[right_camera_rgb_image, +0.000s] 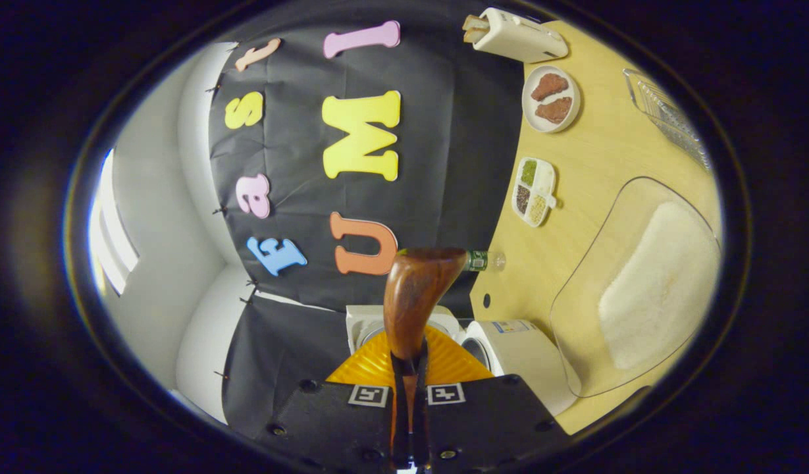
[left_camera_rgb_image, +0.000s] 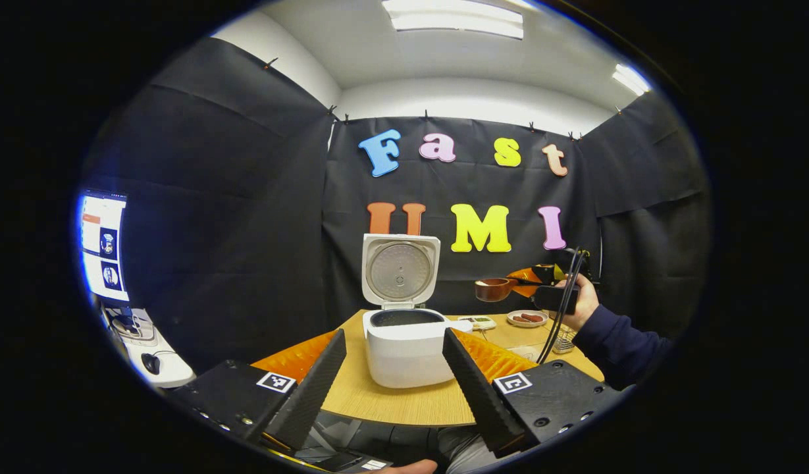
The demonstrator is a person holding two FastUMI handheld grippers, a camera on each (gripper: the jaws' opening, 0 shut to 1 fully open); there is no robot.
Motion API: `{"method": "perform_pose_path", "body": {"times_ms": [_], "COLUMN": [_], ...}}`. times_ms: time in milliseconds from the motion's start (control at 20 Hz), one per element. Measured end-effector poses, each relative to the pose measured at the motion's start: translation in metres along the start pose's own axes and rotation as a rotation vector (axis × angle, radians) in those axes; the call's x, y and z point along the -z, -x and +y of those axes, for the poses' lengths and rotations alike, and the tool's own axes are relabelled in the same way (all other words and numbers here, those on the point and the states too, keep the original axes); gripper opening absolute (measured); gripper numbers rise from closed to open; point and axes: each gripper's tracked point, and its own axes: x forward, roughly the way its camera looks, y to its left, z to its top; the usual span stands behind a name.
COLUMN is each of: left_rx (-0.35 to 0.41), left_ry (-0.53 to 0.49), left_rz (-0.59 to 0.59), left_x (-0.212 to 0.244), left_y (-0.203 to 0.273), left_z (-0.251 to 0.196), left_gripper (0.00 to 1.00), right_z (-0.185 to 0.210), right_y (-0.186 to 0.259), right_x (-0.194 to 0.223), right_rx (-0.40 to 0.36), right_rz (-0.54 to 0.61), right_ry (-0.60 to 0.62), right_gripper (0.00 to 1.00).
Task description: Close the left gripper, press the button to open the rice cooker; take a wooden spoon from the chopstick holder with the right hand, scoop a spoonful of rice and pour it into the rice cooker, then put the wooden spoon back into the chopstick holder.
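Left tongs [left_camera_rgb_image: 392,368] were spread wide, with the rice cooker [left_camera_rgb_image: 404,349] on the desk [left_camera_rgb_image: 404,401] straight ahead between them, lid [left_camera_rgb_image: 400,270] up. Right tongs [right_camera_rgb_image: 409,408] were pinching the wooden spoon [right_camera_rgb_image: 414,296] by its handle, bowl ahead of the tips; a clear rice container [right_camera_rgb_image: 641,289] lay right of them.

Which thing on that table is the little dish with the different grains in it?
Start at the white rice cooker on the wooden table. Beyond it, toward the round plate of brown pieces, lies the small white dish. It alone is split into compartments, green, dark and yellowish.
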Motion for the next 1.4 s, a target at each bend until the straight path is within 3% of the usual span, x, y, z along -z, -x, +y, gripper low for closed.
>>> {"method": "perform_pose_path", "body": {"times_ms": [300, 650, 950, 1100, 1400], "left_rx": [-0.022, -0.035, -0.016, -0.026, -0.028], "left_ry": [0.031, 0.053, 0.044, 0.053, 0.067], "left_rz": [-0.006, 0.015, -0.004, -0.005, 0.013], "left_x": [0.001, 0.014, 0.014, 0.018, 0.027], "left_y": [0.006, 0.012, 0.021, 0.021, 0.021], "left_z": [0.024, 0.033, 0.037, 0.044, 0.046], "left_gripper": [0.94, 0.94, 0.94, 0.94, 0.94], "right_z": [0.012, 0.002, -0.001, 0.006, 0.015], "right_y": [-0.056, -0.124, -0.15, -0.152, -0.151], "right_x": [0.034, 0.084, 0.101, 0.113, 0.15], "right_rx": [0.075, 0.227, 0.338, 0.35, 0.362], "right_rz": [0.021, 0.051, 0.024, 0.011, -0.007], "right_ry": [0.159, 0.48, 0.774, 0.892, 1.241], "right_gripper": [0.08, 0.08, 0.08, 0.08, 0.08]}}
